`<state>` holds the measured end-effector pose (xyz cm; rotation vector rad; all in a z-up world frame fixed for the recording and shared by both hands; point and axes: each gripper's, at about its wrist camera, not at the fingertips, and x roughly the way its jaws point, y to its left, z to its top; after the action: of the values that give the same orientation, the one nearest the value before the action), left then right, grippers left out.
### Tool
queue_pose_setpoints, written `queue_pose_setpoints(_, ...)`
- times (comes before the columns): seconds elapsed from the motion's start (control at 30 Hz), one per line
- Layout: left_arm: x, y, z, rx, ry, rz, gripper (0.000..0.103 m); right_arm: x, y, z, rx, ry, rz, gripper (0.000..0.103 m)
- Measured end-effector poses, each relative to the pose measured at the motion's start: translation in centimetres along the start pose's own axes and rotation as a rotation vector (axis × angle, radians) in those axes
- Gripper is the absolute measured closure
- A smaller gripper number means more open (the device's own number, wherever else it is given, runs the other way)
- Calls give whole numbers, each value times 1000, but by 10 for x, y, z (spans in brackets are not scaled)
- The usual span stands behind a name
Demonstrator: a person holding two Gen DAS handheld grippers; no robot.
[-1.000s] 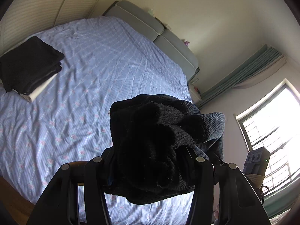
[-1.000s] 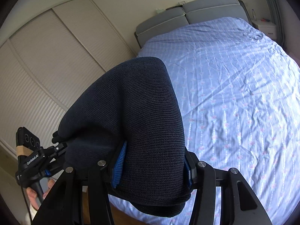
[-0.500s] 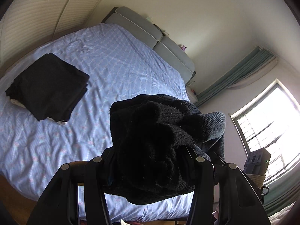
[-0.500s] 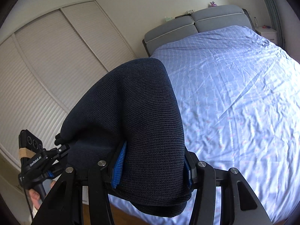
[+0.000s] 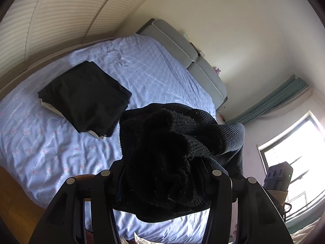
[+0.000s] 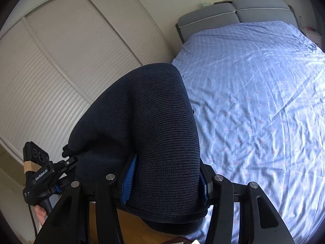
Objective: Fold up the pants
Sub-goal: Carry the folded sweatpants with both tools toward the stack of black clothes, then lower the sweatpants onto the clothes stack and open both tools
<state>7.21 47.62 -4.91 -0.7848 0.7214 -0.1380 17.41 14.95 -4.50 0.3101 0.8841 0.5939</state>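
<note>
Over the last second, swung further across the bed in the left wrist view: more of the louvered wardrobe doors overhead, and the folded black stack, lying on something pale, now nearer the middle of the frame and seen more from above. Right wrist view shifted likewise, with more bare sheet ahead and the grey headboard further off. Probably a carry toward a spot for spreading out; no fold begun yet by the look of it. Dark knit pants held off the bed throughout, slung between both tools, grip unchanged. Left claw pinching a bunched, fuzzy wad of the fabric; right claw pinching a smooth ribbed fold, blue pads pressed into it. Only from the left: the stack, the bright window, the green curtain, and the other tool's camera block low at right. Only from the right: the open stretch of sheet, the left tool's handle with fingers wrapped round it, and a strip of wooden floor beneath the hanging cloth.
</note>
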Motion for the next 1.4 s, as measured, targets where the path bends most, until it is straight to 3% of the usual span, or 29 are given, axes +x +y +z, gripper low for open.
queue_pose_setpoints(0.17,-4,37,36,-5,-5,-21,51,31,33,9,-34,4,-4,51)
queue_pose_setpoints(0.37,6,84,102,43,70,-8,51,84,73,12,37,3,-29,51)
queue_pose_setpoints(0.6,44,136,166,89,165,-15,51,150,96,12,137,-4,-59,51)
queue_pose_setpoints(0.8,103,180,218,89,266,-19,51,206,100,21,216,32,-87,51)
queue_pose_setpoints(1.0,171,217,264,111,318,-12,51,277,87,52,229,87,-118,51)
queue_pose_setpoints(1.17,231,242,286,112,363,-20,51,334,63,74,244,118,-142,51)
queue_pose_setpoints(1.4,295,263,292,113,462,39,51,382,34,82,314,177,-211,51)
